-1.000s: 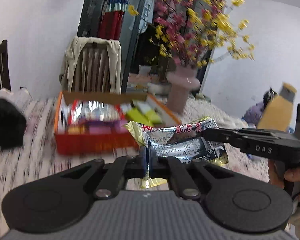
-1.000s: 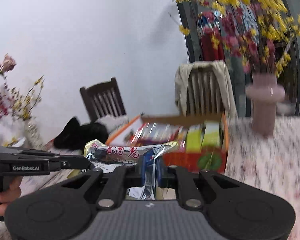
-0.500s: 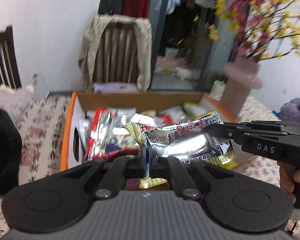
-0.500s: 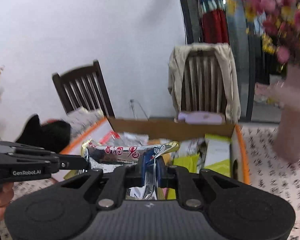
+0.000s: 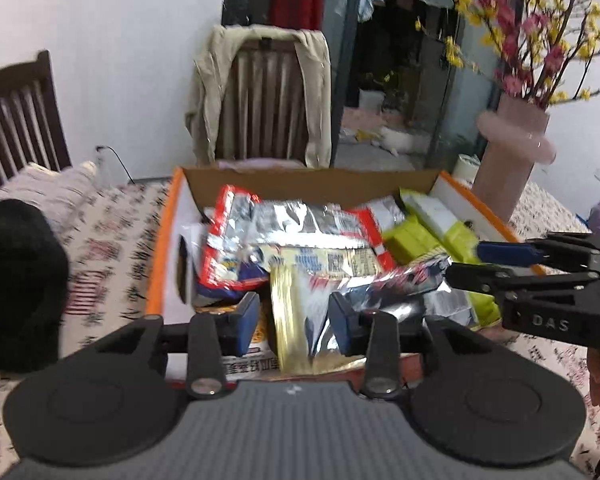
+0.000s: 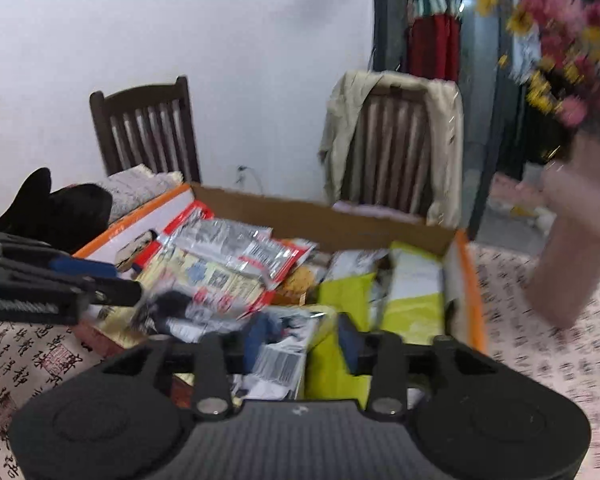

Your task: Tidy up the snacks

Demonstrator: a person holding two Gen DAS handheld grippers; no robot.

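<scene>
The work surface is a table under a cloth printed with black calligraphy (image 6: 548, 356), carrying an open orange-edged cardboard box (image 5: 160, 248) of snacks. Nearest the lens, the left gripper (image 5: 294, 320) stands spread, with the gold-and-silver foil snack packet (image 5: 300, 312) lying loose between its blue pads and gripped by neither. The right gripper (image 6: 300, 340) is likewise spread above the packet's other end, over the box's near edge. The packet rests on the other packets at the front of the box. Judged from its crinkled film, it is light, limp and slippery; take hold at a flat sealed end seam, never across the filled middle, where contents may crush. Farther in lie red-and-silver packets (image 5: 284, 228) and yellow-green packs (image 5: 428, 232). Beyond the box stand a jacket-draped chair (image 5: 264, 96) and a pink vase (image 5: 512, 152).
</scene>
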